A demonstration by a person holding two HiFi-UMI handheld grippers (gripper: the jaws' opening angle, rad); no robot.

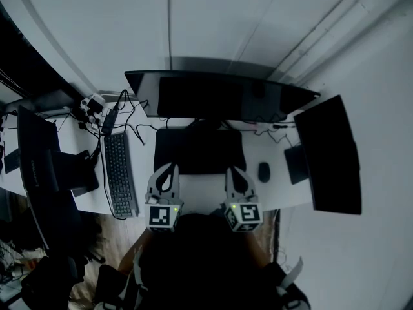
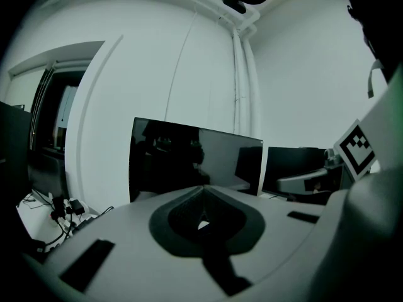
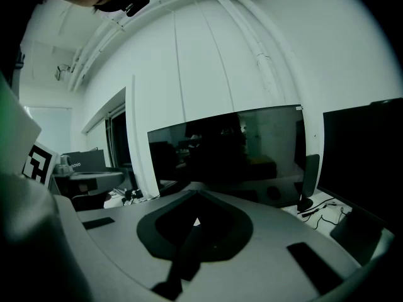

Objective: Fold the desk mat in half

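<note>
Head view: left gripper (image 1: 169, 168) and right gripper (image 1: 230, 170) by the mat (image 1: 200, 148).
Both pairs of fingers are pinched together, empty, tips over its near edge.

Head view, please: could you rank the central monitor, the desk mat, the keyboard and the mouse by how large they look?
Largest to smallest:
1. central monitor
2. desk mat
3. keyboard
4. mouse, by far the smallest

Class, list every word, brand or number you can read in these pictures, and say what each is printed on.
"lenovo": on the dark monitor at the left of the right gripper view.
Key legends on the keyboard: too small to read.
Nothing else is readable.
</note>
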